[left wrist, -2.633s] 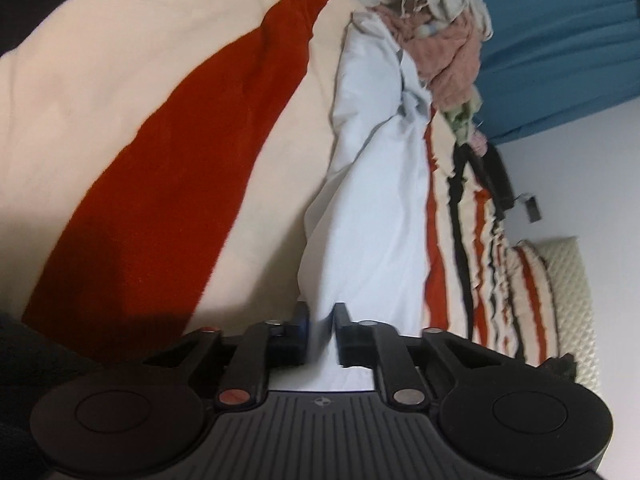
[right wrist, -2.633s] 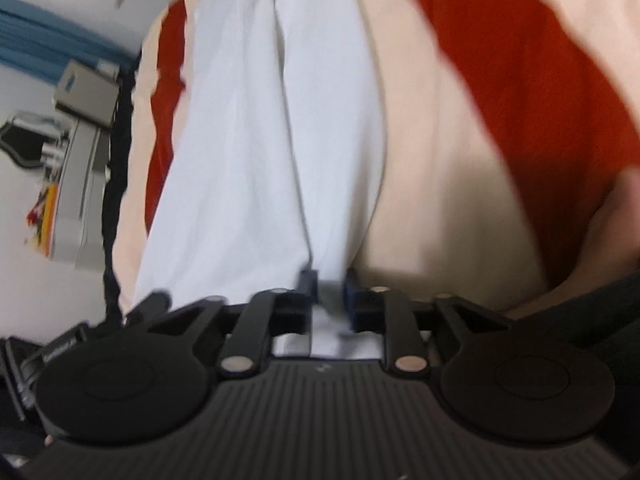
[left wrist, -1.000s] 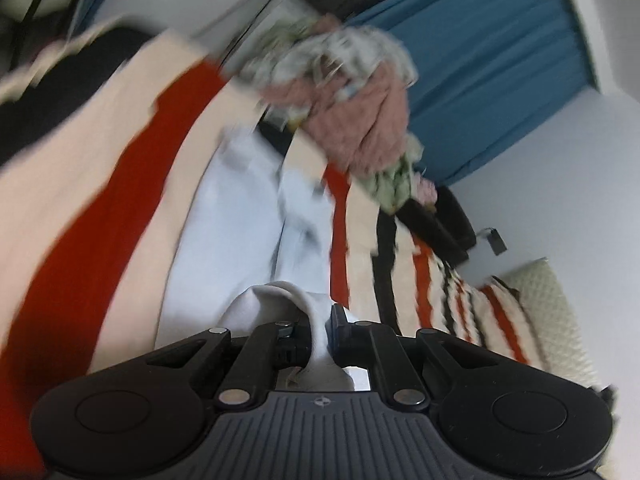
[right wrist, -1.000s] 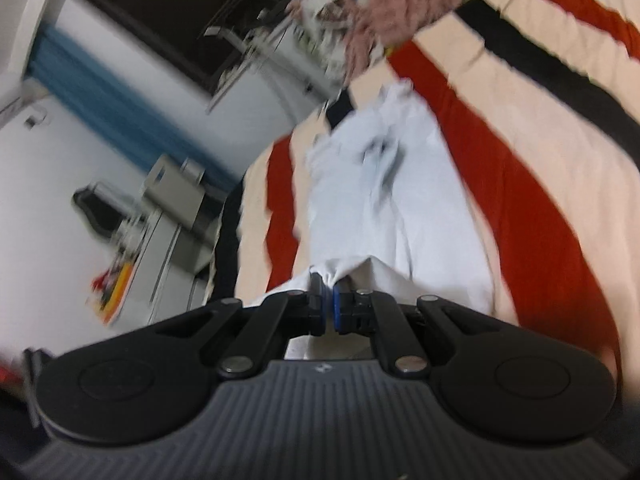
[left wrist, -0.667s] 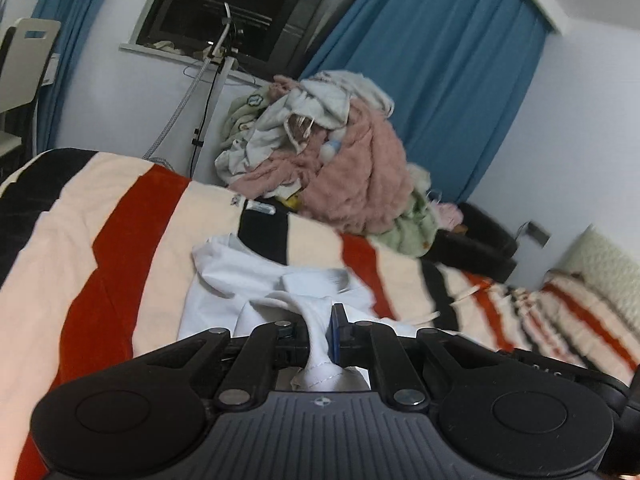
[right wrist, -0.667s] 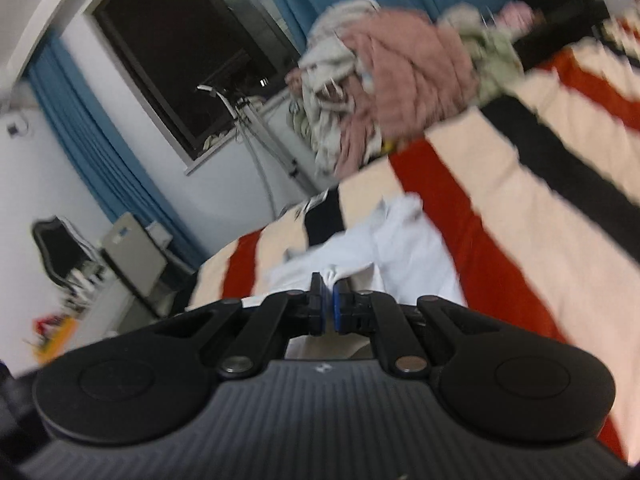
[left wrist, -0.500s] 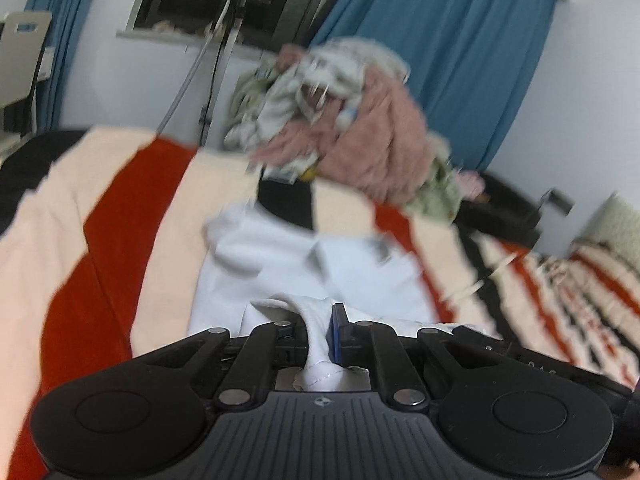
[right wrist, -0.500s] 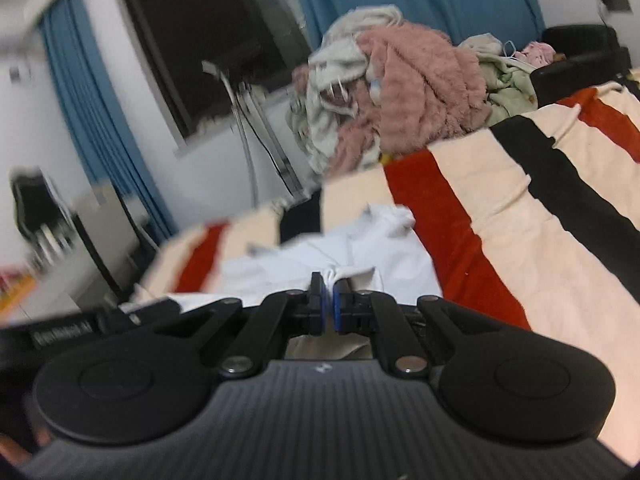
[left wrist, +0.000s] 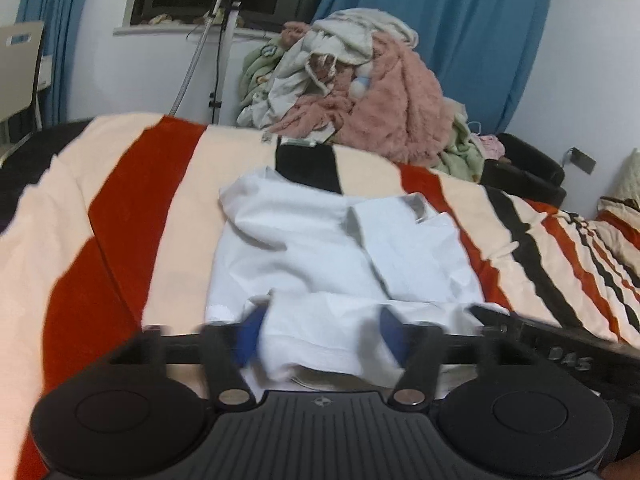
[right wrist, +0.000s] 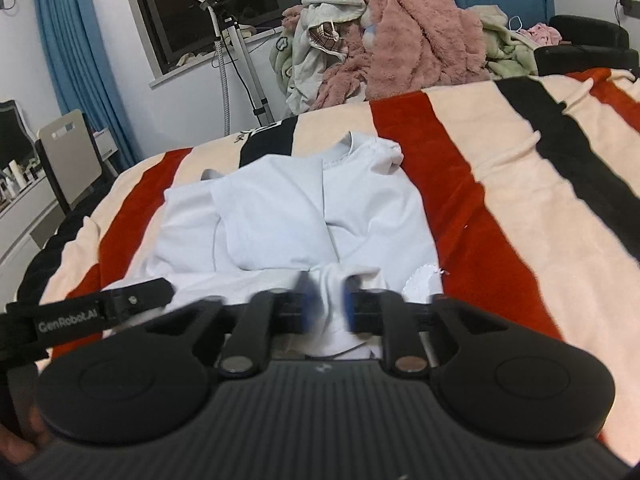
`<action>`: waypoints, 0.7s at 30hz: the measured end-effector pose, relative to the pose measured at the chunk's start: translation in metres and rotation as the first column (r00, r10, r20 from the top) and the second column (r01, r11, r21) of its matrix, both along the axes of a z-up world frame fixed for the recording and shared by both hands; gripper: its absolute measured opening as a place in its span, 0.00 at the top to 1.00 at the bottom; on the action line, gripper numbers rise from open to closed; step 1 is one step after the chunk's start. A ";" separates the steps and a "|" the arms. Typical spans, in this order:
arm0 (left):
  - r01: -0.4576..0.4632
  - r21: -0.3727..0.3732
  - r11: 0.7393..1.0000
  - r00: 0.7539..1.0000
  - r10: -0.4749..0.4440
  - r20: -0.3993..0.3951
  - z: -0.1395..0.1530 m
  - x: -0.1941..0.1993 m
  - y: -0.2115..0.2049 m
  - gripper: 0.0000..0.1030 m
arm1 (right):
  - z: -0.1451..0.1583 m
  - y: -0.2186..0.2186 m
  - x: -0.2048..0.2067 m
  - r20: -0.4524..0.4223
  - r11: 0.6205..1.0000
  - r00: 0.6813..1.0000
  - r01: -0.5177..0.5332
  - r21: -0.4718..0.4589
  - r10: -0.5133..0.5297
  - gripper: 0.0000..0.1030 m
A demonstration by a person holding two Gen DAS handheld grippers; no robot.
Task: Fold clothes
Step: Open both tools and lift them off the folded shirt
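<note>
A white garment point(left wrist: 320, 248) lies folded over on itself on the striped bed blanket point(left wrist: 120, 216). In the right wrist view the garment point(right wrist: 288, 216) spreads ahead of the fingers in the same way. My left gripper point(left wrist: 322, 336) sits low at its near edge. Its jaws are opening wide, and the folded hem lies loose between the blue pads point(left wrist: 250, 336). My right gripper point(right wrist: 328, 304) is just to the right of it, jaws also opening, with a bunched fold of white cloth between them and the pads off the cloth. Each view shows the other gripper at its edge.
A heap of clothes with a pink fleece point(left wrist: 392, 112) stands at the far side of the bed. Behind it are blue curtains point(left wrist: 460, 40), a dark window and a steamer pole point(right wrist: 240, 52). A chair point(right wrist: 68, 152) and desk stand at the left. A black seat point(left wrist: 524, 176) and a pillow stand at the right.
Both grippers came down toward the bed, laying the held hem over the garment. Their jaws, shut on the cloth half a second ago, now stand apart and the cloth lies free.
</note>
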State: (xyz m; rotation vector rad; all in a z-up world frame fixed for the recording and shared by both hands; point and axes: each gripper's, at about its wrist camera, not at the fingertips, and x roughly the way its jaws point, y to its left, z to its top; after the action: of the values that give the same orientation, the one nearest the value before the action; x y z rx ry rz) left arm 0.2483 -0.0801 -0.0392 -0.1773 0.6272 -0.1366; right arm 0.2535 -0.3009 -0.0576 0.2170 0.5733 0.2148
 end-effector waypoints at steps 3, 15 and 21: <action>0.022 0.025 0.999 0.999 -0.023 0.050 0.020 -0.023 -0.005 0.16 | 0.019 -0.005 -0.021 0.073 1.000 0.997 -0.002 0.014 0.001 0.12; -0.023 0.063 0.998 0.991 0.014 0.136 0.069 -0.117 0.003 0.04 | 0.067 -0.023 -0.107 0.238 0.999 0.971 0.011 0.051 -0.023 0.13; -0.032 0.027 0.999 0.992 0.029 0.126 0.072 -0.165 0.015 0.03 | 0.074 -0.024 -0.140 0.269 0.999 0.963 0.024 0.020 -0.029 0.13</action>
State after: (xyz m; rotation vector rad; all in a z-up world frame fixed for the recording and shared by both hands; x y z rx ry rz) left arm 0.0828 -0.0649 0.0329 -0.1489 0.5003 -0.1081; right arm 0.1131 -0.3251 0.0159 0.2076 0.2981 0.2190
